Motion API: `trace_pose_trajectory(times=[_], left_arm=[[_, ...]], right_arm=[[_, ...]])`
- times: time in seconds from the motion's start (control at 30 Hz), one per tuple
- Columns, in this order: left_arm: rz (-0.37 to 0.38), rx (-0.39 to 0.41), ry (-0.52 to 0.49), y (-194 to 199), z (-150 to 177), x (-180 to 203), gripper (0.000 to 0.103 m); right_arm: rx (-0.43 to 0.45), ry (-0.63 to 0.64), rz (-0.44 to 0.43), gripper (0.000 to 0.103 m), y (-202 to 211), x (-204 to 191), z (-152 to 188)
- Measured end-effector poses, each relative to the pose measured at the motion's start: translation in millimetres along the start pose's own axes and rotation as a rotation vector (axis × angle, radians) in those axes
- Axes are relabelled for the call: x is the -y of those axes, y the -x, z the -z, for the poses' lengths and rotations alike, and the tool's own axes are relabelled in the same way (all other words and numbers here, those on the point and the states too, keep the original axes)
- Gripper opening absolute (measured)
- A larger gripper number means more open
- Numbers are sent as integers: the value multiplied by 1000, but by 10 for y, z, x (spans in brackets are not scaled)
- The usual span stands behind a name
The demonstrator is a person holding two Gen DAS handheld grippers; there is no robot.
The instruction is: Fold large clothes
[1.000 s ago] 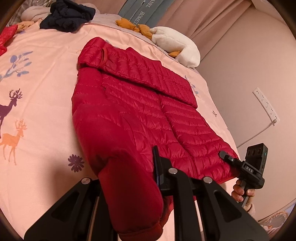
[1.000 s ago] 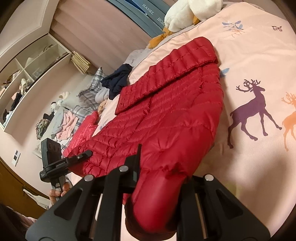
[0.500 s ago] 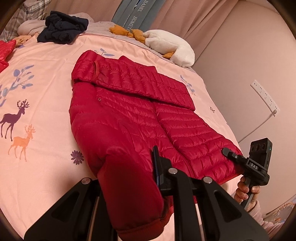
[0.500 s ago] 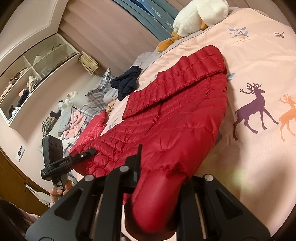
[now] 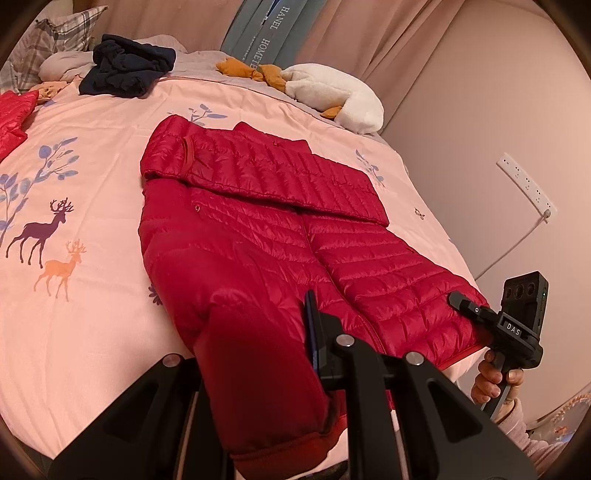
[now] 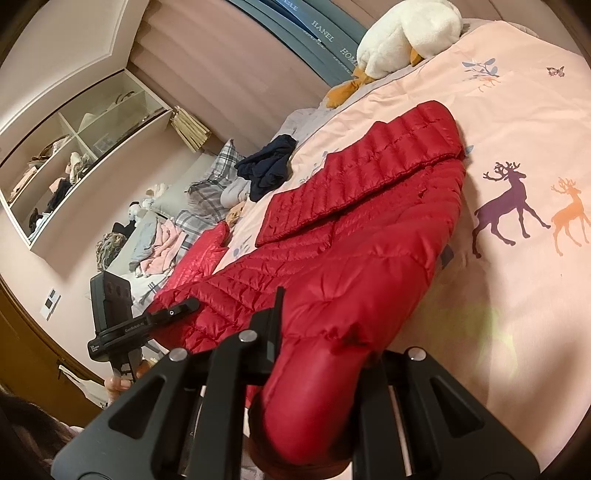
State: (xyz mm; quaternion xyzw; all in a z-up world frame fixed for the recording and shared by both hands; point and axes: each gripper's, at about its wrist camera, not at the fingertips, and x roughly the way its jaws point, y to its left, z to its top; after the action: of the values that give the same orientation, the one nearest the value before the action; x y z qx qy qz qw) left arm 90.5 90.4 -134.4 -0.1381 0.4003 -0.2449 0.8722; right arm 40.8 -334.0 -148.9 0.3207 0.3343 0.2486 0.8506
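You are lifting the red jacket [image 5: 258,236] hem higher off the bed [image 5: 92,332] than before, both grippers' fingers [image 5: 312,332] pinched shut on it, starting the fold.

A bed [image 5: 92,332] with a pink cover printed with deer and blue sprigs fills the room. Pink curtains [image 5: 351,40] hang behind its head, beside a plain wall carrying a white socket strip [image 5: 526,186]. A white plush goose [image 6: 402,33] lies at the pillow end. Open wall shelves [image 6: 74,155] hold clutter under warm light.
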Motion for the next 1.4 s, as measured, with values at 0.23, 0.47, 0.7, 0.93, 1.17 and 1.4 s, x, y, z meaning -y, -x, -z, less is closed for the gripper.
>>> trace_pose_trajectory(times=[0.23, 0.47, 0.7, 0.93, 1.17, 1.4], left_arm=[[-20, 7, -25, 37, -37, 22, 14], [-25, 19, -48, 113, -77, 43, 14], [-27, 27, -66, 167, -148, 65, 14], [-32, 39, -89, 241, -203, 115, 14], [-32, 58, -108, 353, -224, 163, 14], [-30, 70, -136, 451, -223, 241, 14]], right_arm=[[1, 20, -18, 11, 79, -15, -6], [16, 33, -30, 11, 207, -51, -21], [26, 51, -41, 11, 313, -123, -50], [34, 78, -57, 11, 421, -197, -80], [43, 101, -70, 11, 517, -263, -91], [60, 115, -83, 11, 606, -320, -86]])
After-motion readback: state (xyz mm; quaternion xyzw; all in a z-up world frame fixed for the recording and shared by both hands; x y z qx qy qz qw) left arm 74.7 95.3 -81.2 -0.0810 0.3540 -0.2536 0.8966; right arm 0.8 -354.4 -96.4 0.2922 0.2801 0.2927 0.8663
